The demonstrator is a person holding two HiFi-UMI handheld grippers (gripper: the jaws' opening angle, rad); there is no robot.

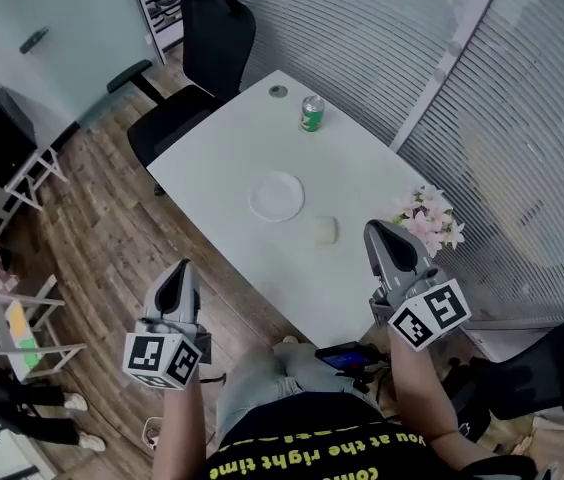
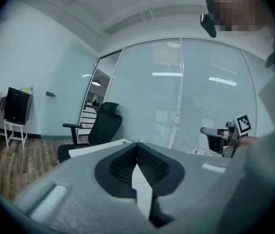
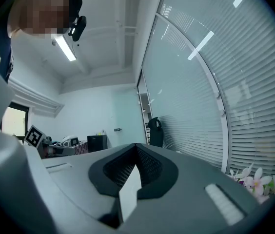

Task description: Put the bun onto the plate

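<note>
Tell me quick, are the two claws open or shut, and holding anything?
Left gripper: shut, holding nothing.
Right gripper: shut, holding nothing.

Bun [image 1: 324, 230] just beside plate [image 1: 276, 196]

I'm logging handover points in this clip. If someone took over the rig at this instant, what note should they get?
Left gripper: jaws shut, empty, held over the floor off the table's near-left edge.
Right gripper: jaws shut, empty, near the table's near-right side, just right of the bun in the head view.
Bun: lies on the white table, beside the plate, not on it. The plate is bare.
Done: nothing yet.
Left to do: open a gripper's jaws, grasp the bun, set it on the plate.
</note>
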